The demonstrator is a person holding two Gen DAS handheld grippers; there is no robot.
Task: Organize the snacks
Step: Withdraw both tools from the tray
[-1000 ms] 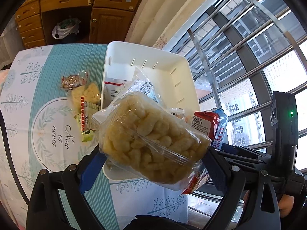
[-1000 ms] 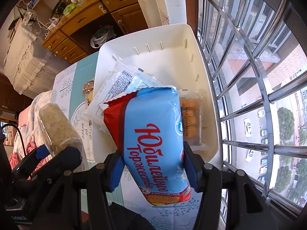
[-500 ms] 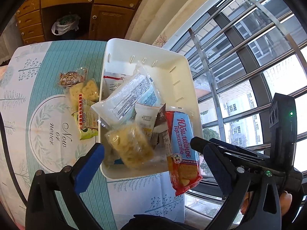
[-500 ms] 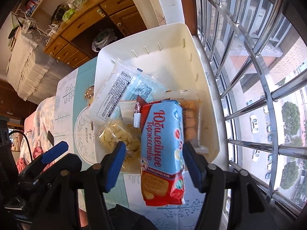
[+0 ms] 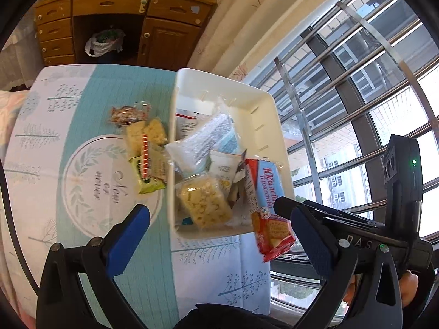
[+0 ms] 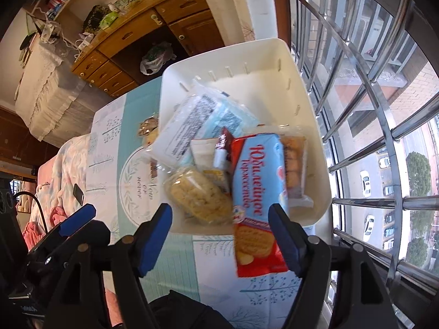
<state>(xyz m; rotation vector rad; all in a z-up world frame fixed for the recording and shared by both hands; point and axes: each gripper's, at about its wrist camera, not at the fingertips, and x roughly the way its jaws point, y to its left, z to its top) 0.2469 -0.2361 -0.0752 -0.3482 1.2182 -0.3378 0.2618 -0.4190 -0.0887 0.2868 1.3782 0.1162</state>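
Left gripper [image 5: 219,235] spread wide and empty, right gripper [image 6: 222,233] opening, pads off the blue-and-red biscuit pack [image 6: 258,192], which overhangs the near rim of the white bin [image 6: 315,126]; risk: it tips out onto the tablecloth [image 5: 41,164].

Far half of white bin [image 6: 274,54] bare and open from above, near half crowded by biscuit pack [image 6: 258,192] overhanging the rim and puffed-snack bag [image 6: 200,197], window bars [image 6: 370,126] close beside the bin, worktop [image 5: 55,164] left of loose snack packets [image 5: 145,148] clear
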